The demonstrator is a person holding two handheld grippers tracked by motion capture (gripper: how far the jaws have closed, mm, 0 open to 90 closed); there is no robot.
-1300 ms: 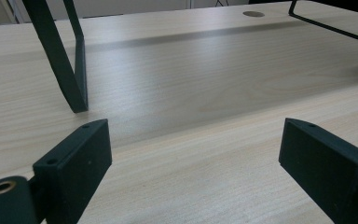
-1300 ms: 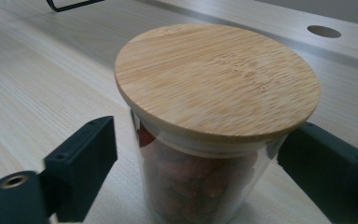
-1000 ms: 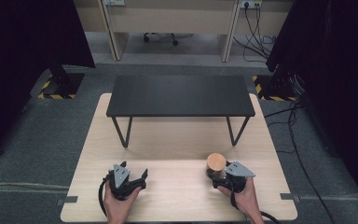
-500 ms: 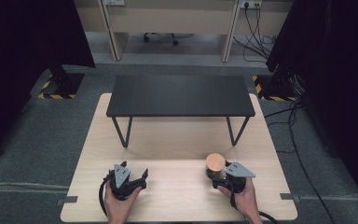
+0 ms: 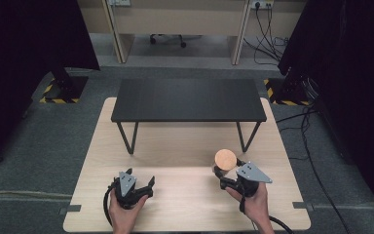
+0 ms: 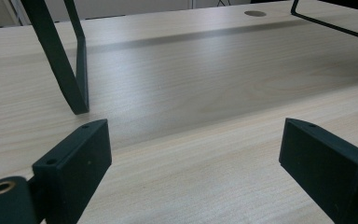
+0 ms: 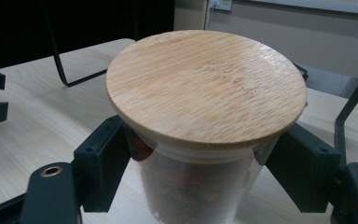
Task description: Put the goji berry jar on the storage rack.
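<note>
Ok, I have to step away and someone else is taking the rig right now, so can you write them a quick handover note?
Right gripper: jaws on either side of the clear jar, just under its wooden lid; whether they press it I cannot tell.
Left gripper: open, holding nothing, low over the wooden table at the near left.
Things: the jar stands at the near right, lid on, with reddish-brown contents. The black shelf stands behind, its top bare.
Done: right gripper is at the jar.
Left: probably confirm the grip, then lift and move the jar; the shelf looks a likely spot.
</note>
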